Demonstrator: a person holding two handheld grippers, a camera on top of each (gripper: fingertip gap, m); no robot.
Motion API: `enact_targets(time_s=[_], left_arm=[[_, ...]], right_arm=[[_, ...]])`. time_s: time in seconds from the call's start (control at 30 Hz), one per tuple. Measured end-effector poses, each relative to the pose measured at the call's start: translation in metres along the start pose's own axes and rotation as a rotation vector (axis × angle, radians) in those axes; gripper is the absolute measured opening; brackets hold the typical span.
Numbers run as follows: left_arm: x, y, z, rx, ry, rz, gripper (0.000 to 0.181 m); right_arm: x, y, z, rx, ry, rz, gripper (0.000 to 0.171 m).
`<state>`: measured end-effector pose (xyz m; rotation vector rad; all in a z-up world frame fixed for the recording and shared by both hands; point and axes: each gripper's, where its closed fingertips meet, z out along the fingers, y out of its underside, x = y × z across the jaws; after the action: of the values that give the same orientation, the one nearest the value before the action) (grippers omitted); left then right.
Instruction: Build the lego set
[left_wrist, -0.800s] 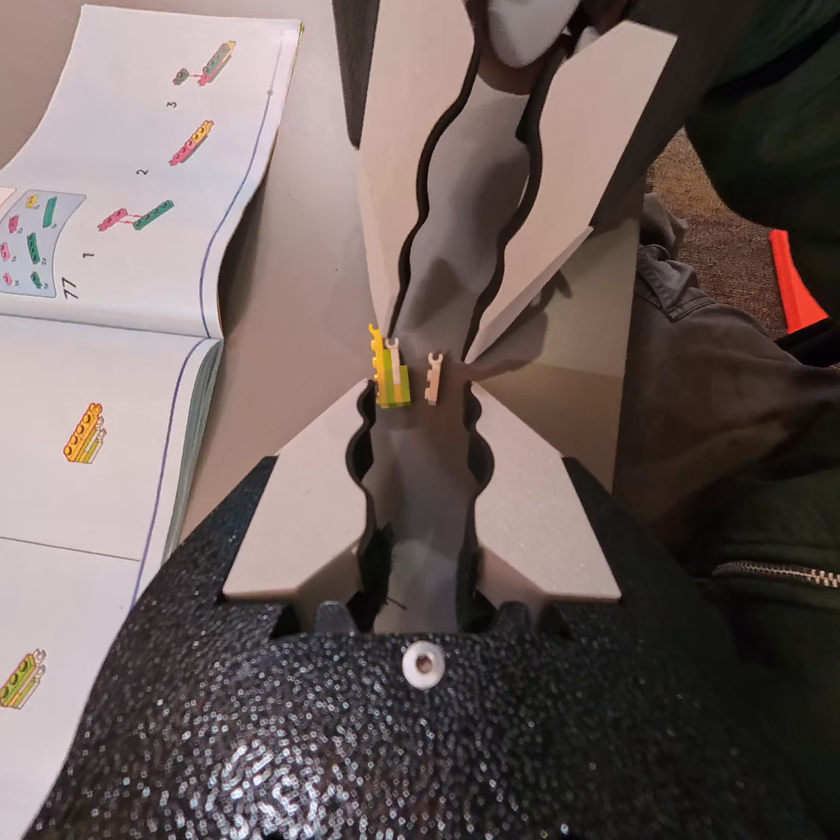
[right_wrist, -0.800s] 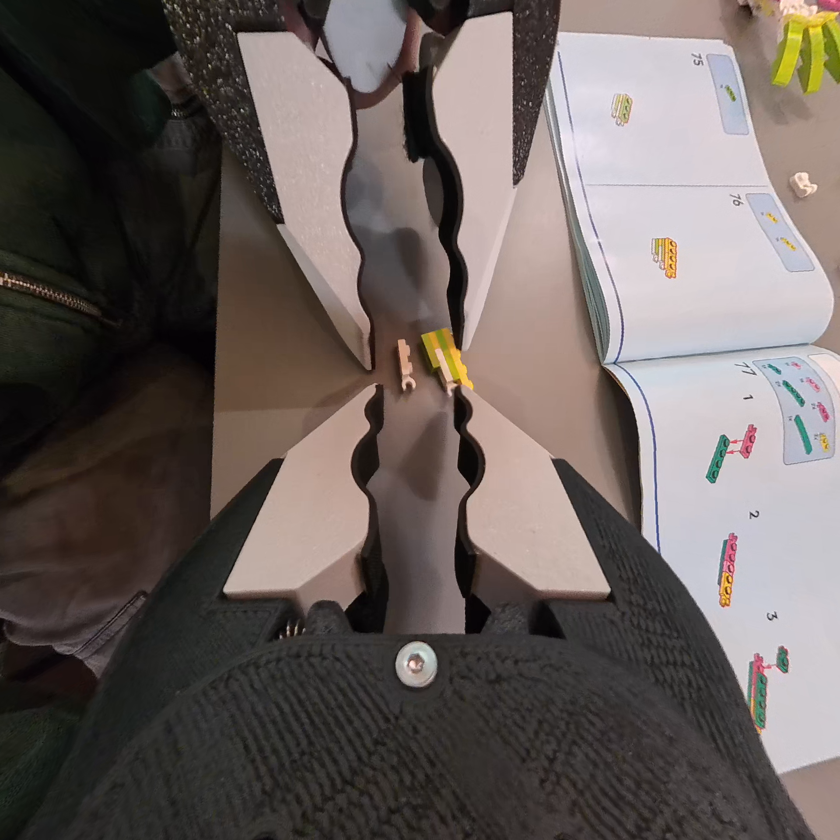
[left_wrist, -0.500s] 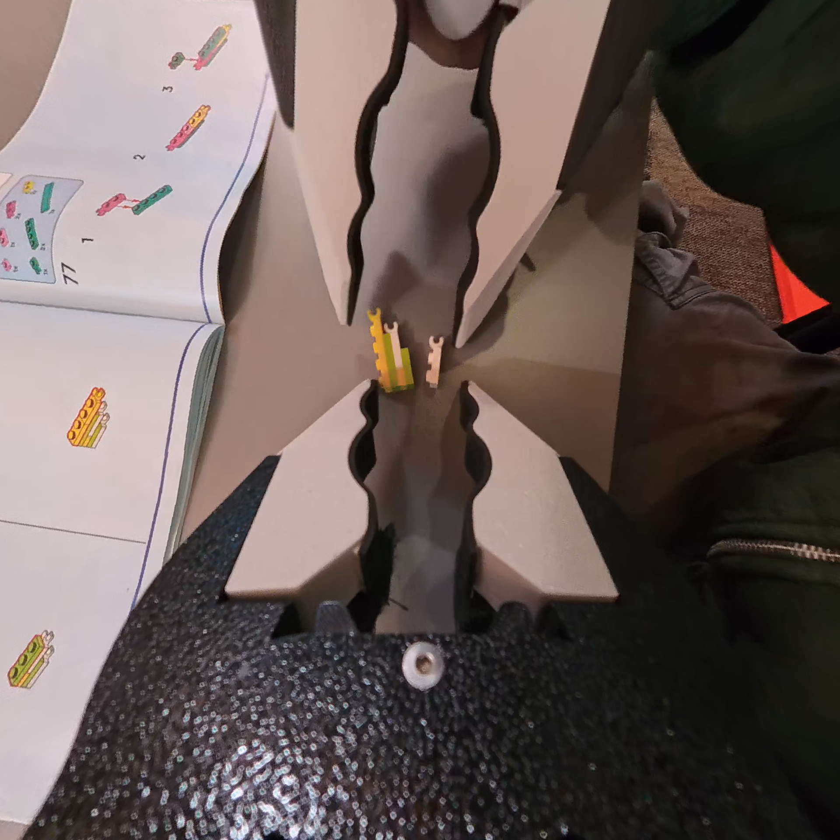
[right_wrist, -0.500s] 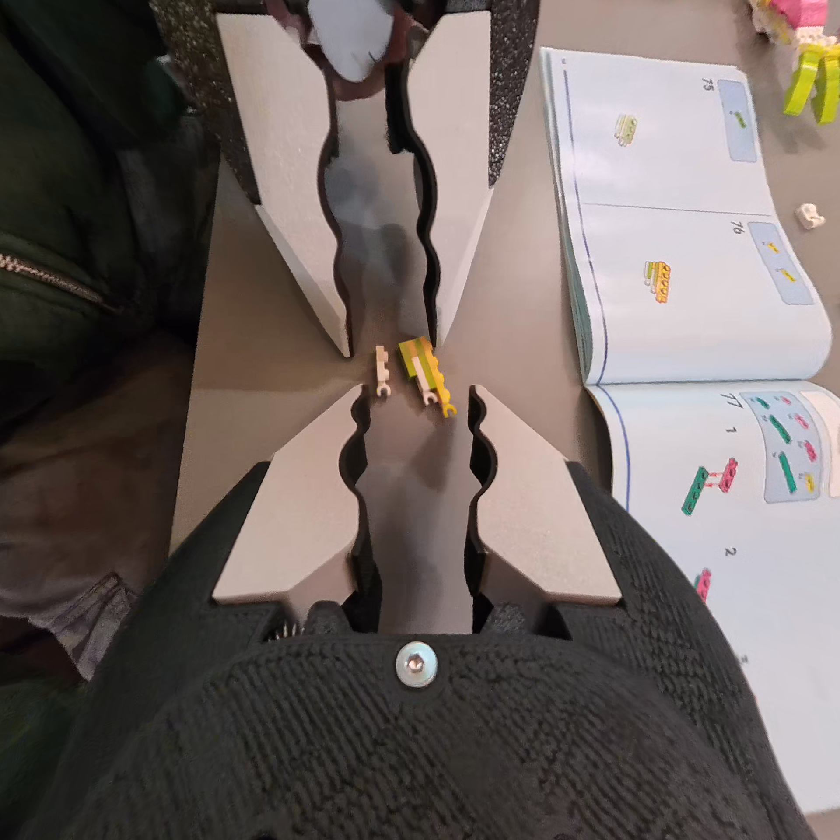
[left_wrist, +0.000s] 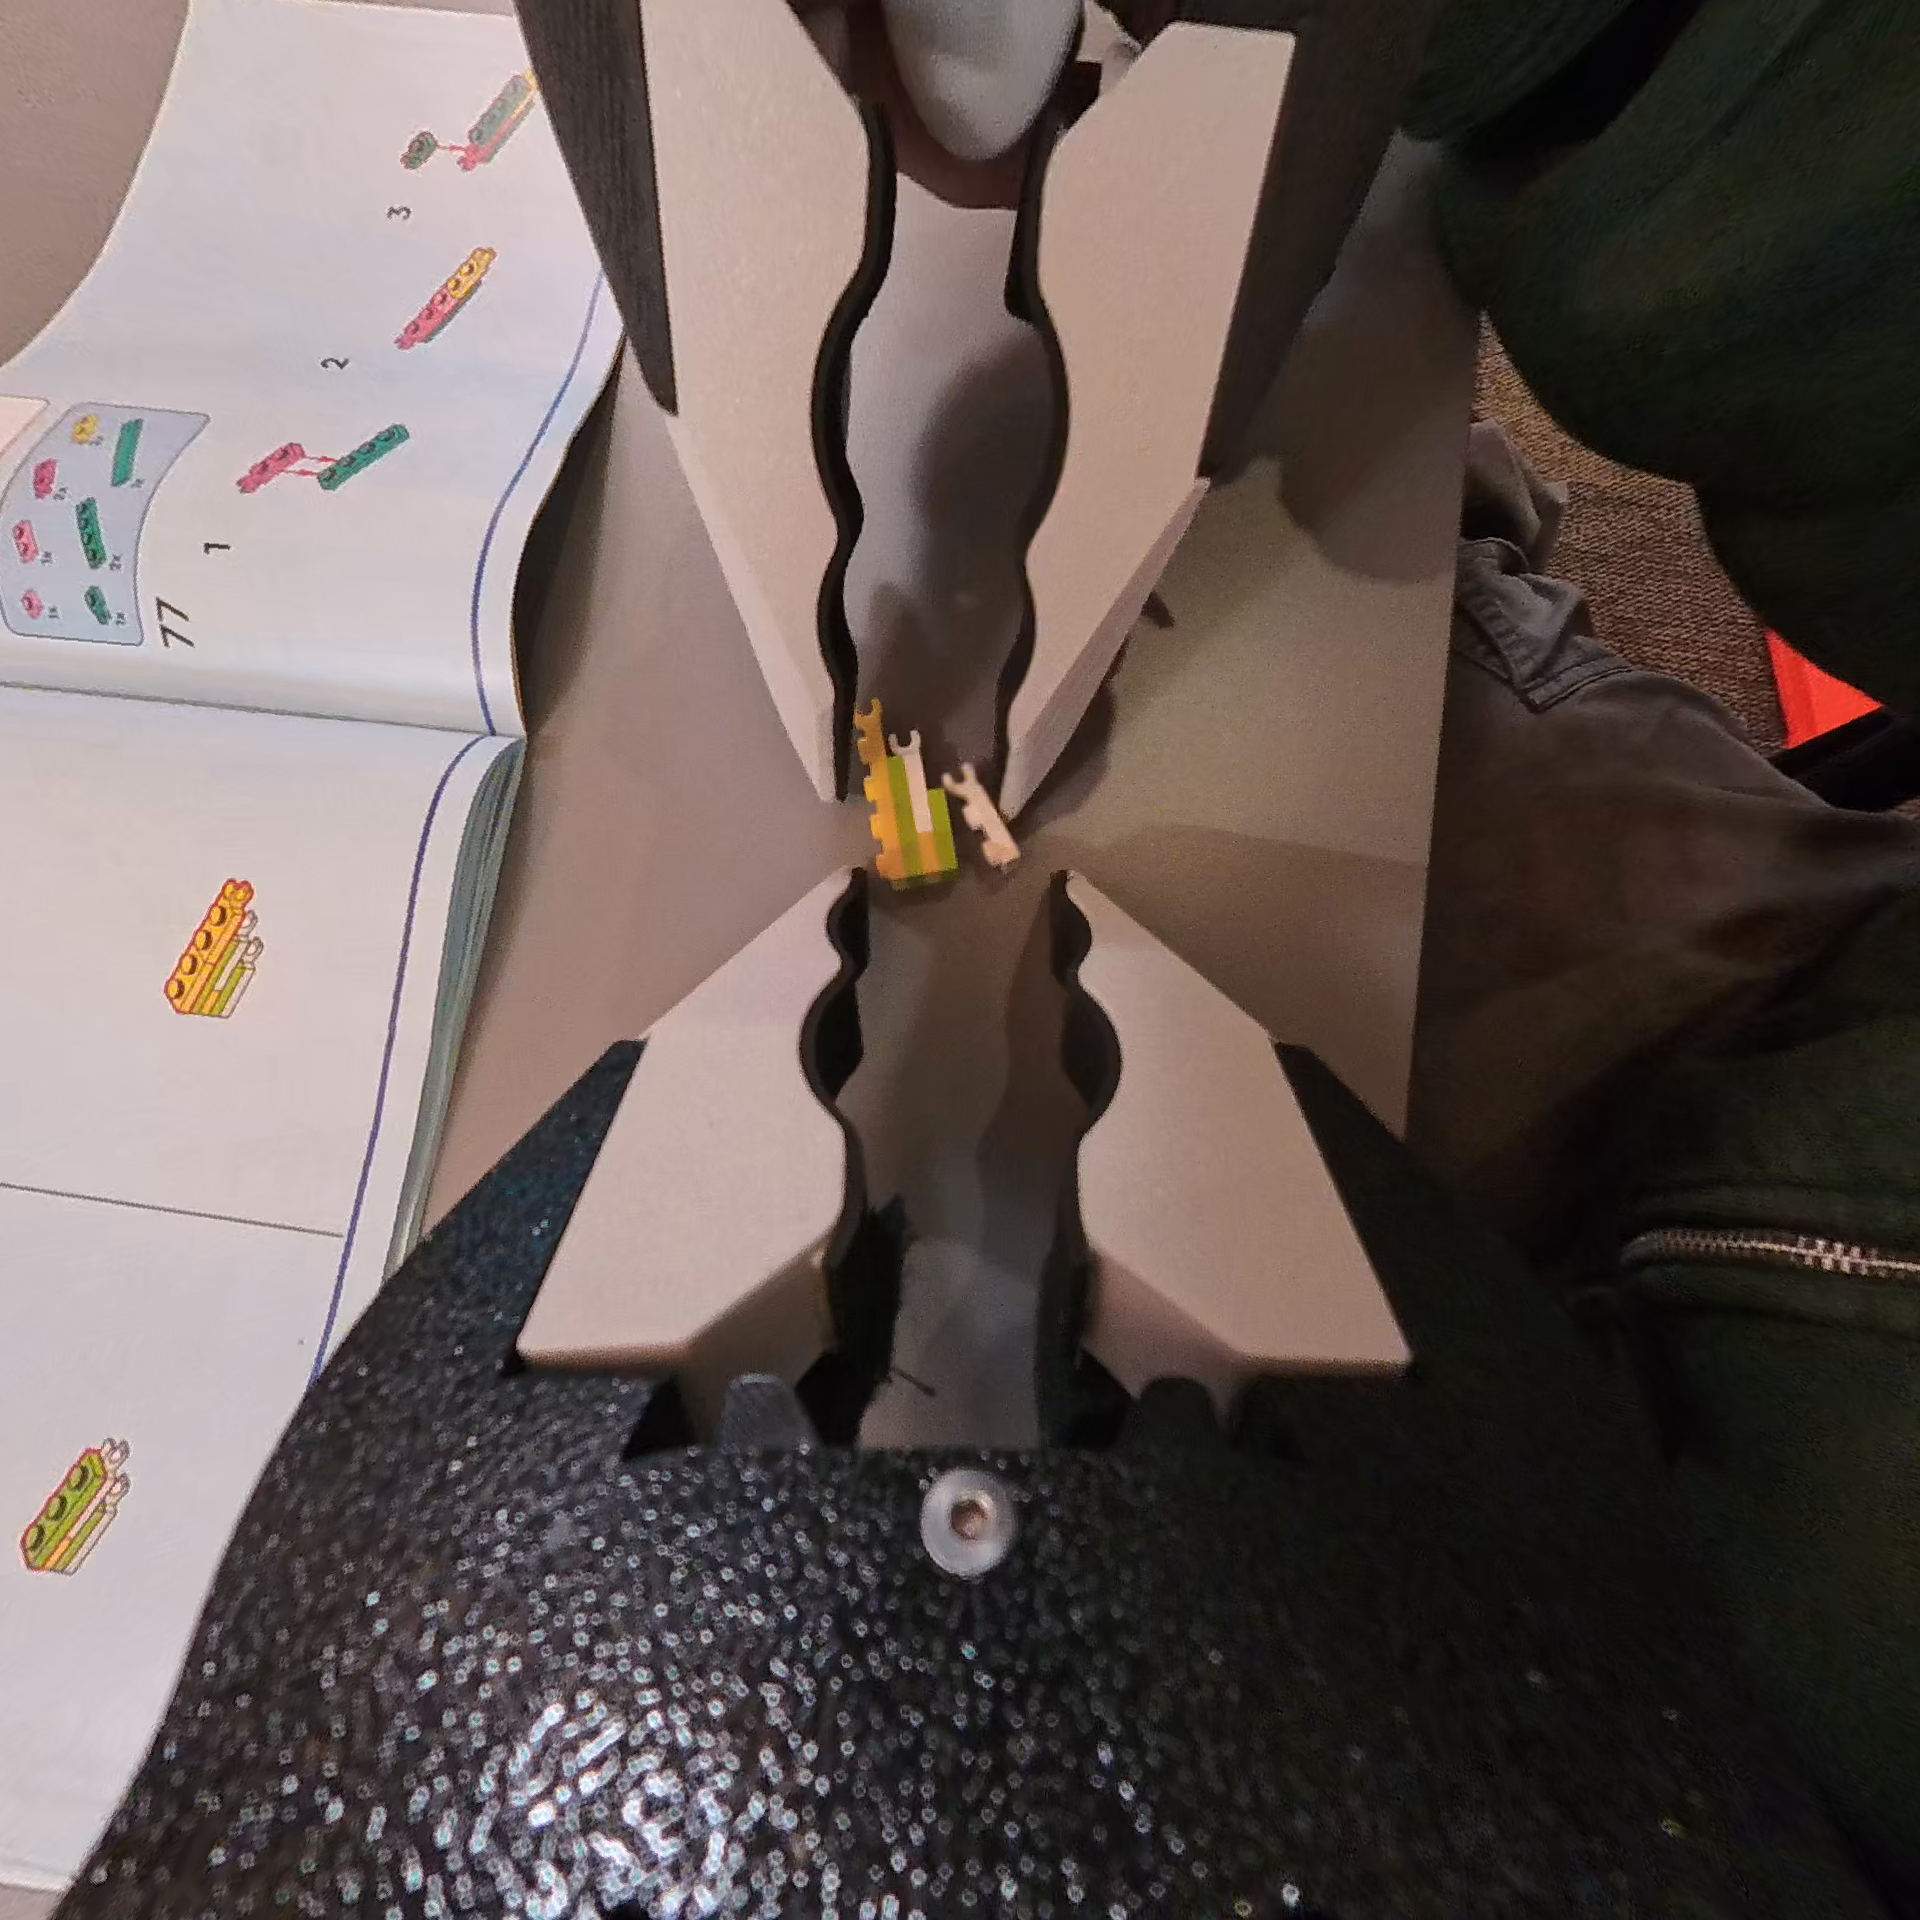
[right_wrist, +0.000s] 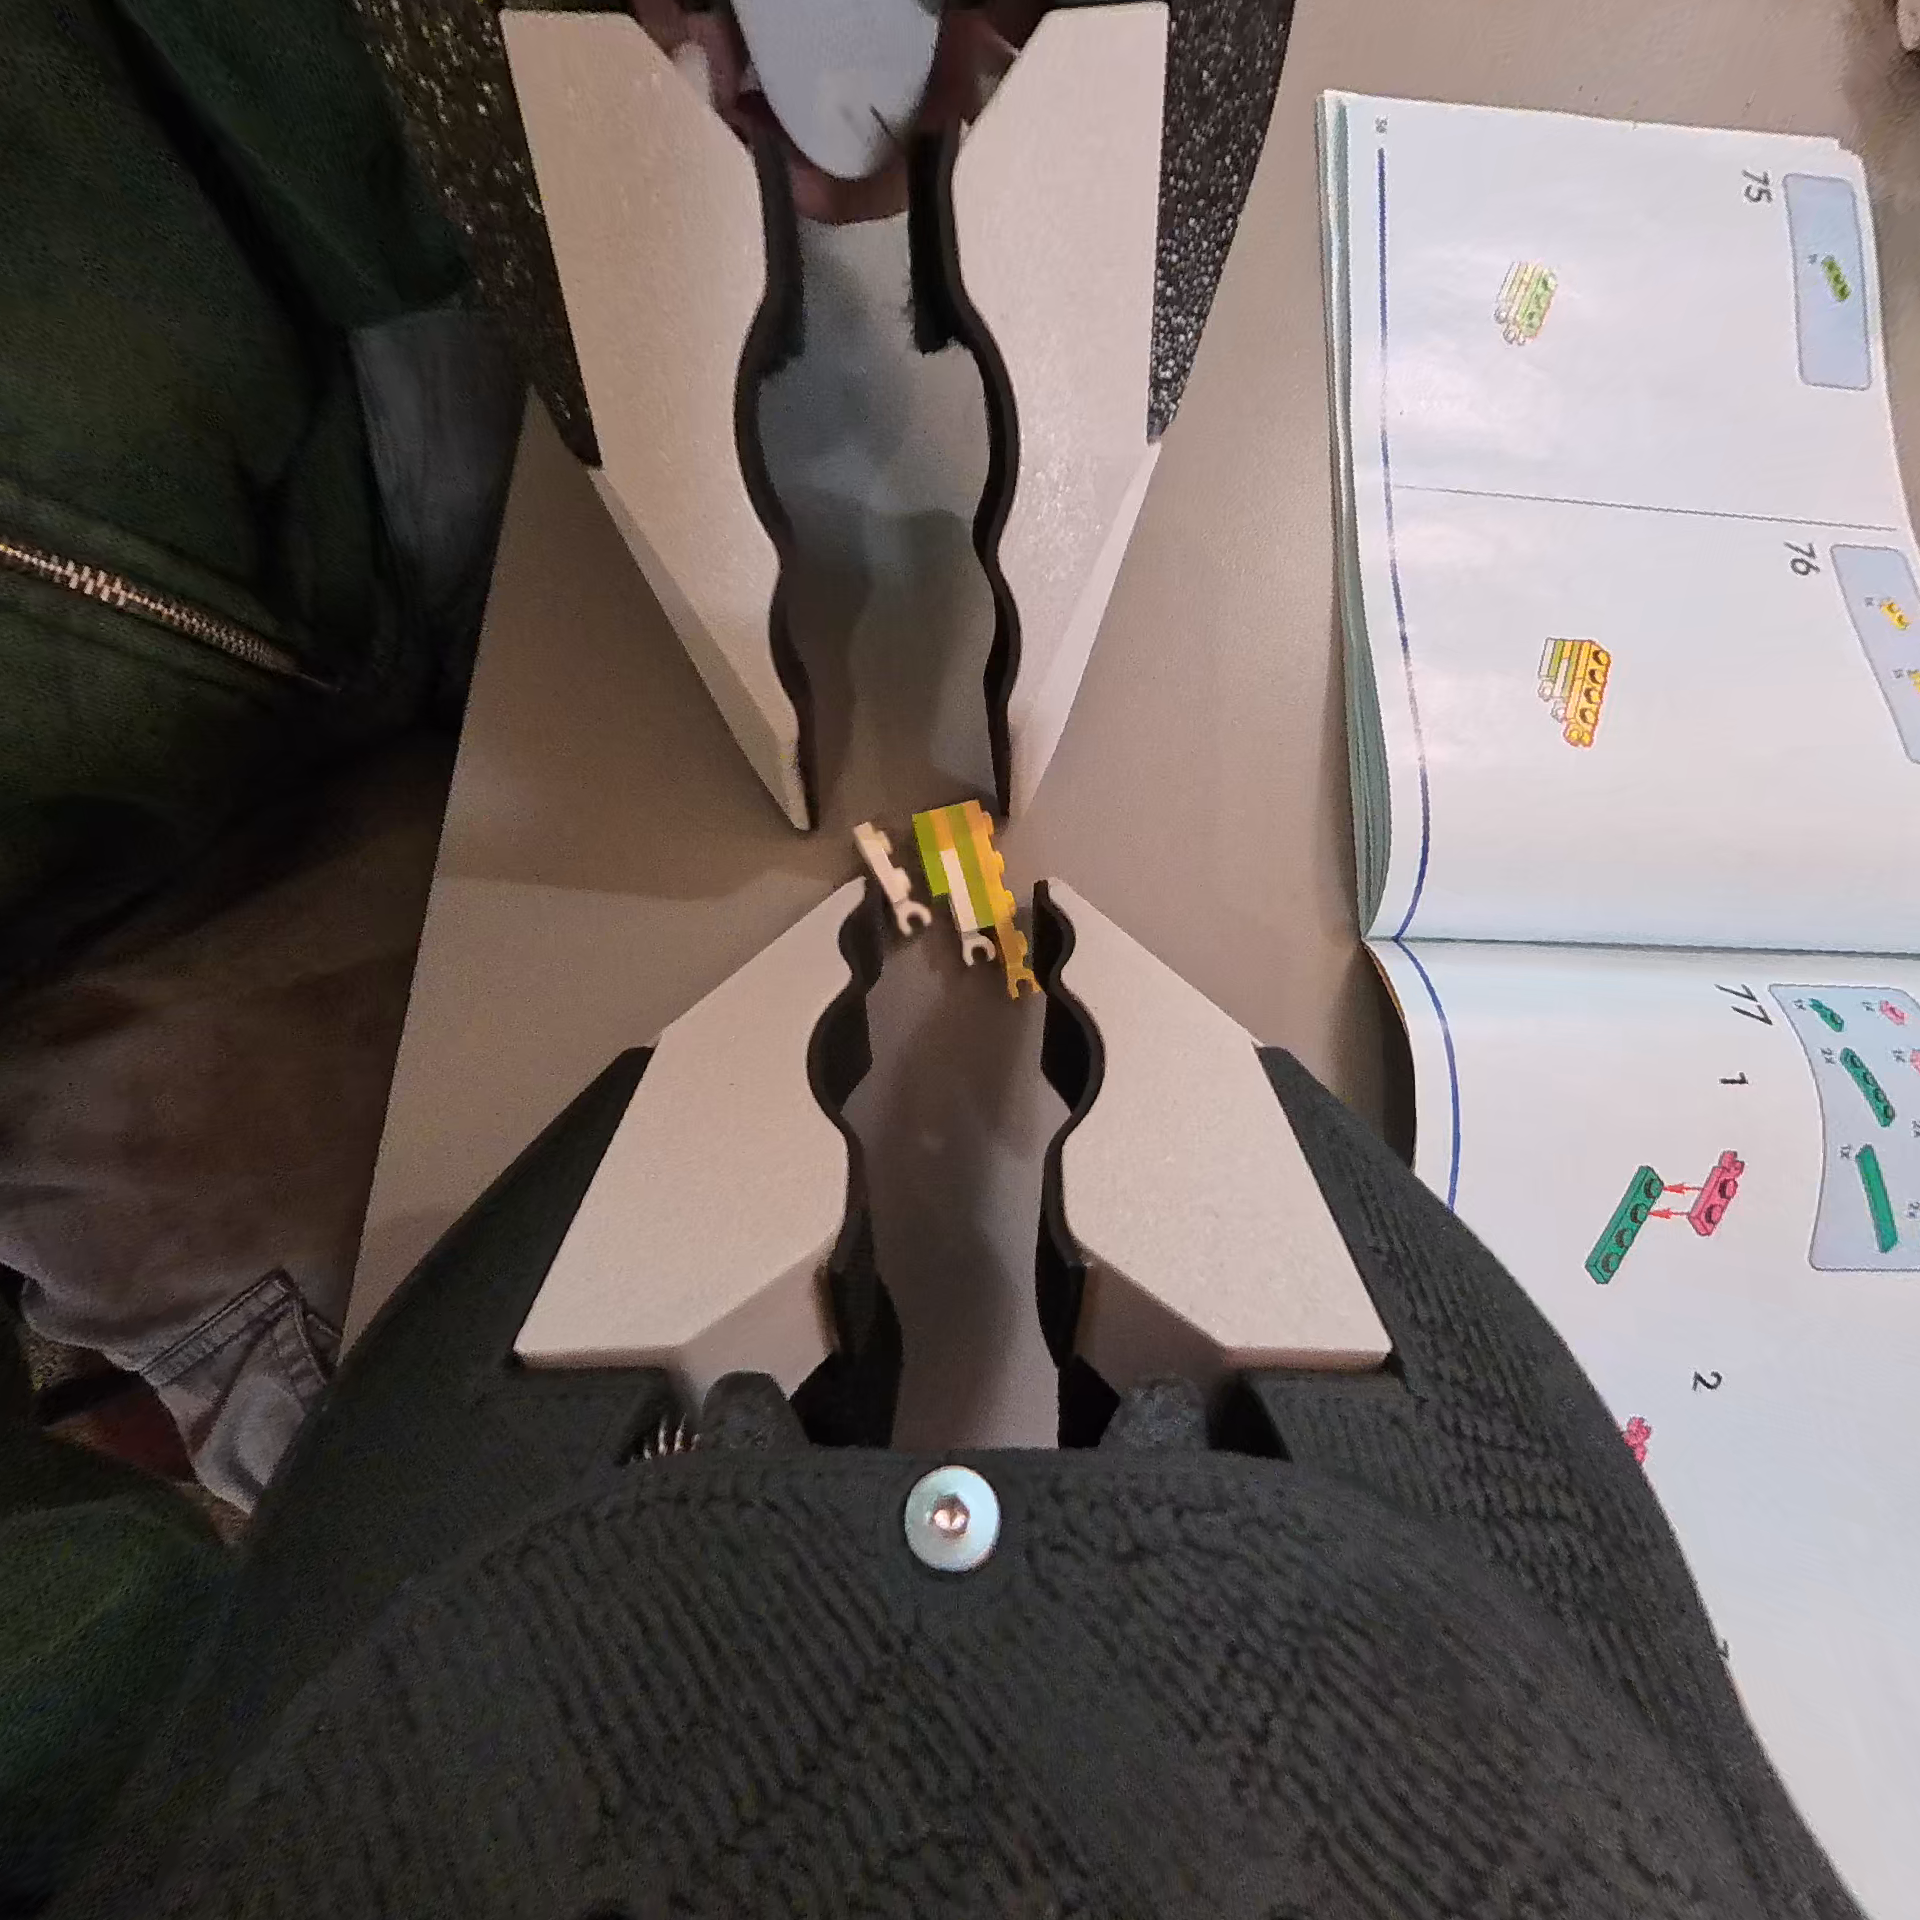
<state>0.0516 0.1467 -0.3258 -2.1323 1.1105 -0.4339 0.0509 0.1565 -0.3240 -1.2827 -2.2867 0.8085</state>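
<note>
A small yellow, lime and white lego assembly (left_wrist: 914, 821) lies on the tan table (left_wrist: 1299, 779), with a loose white clip piece (left_wrist: 982, 816) askew beside it. My left gripper (left_wrist: 948, 894) is open and empty, its tips just short of both pieces. My right gripper (right_wrist: 951, 891) faces it tip to tip, open and empty. In the right wrist view the white clip piece (right_wrist: 888, 878) lies against my left fingertip (right_wrist: 847, 914). The assembly (right_wrist: 966, 868) reaches in between my fingertips. The left gripper (right_wrist: 904, 810) shows opposite.
An open instruction booklet (left_wrist: 260, 831) lies beside the grippers; it also shows in the right wrist view (right_wrist: 1610, 520). A person in a dark green jacket (left_wrist: 1714, 1351) sits at the near table edge (left_wrist: 1439, 727), close to the pieces. My two grippers' fingertips are within a few centimetres of each other.
The two grippers have closed in on each other around the pieces. The white clip piece has turned from straight to askew and sits nearer the assembly.
</note>
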Motion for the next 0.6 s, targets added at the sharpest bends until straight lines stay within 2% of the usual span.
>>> enact_targets(time_s=[0.2, 0.4, 0.6], left_arm=[[0.0, -0.0005, 0.0001, -0.001, -0.015, 0.001, 0.032], [0.0011, -0.0045, 0.0036, 0.007, -0.033, 0.003, 0.043], [-0.0006, -0.008, 0.0058, 0.004, -0.069, 0.027, 0.041]], right_arm=[[0.0007, 0.0009, -0.0005, -0.007, 0.008, 0.01, 0.023], [0.0009, 0.0013, -0.0008, -0.01, 0.017, 0.016, 0.023], [0.0004, 0.0013, -0.0009, -0.008, 0.018, 0.018, 0.022]])
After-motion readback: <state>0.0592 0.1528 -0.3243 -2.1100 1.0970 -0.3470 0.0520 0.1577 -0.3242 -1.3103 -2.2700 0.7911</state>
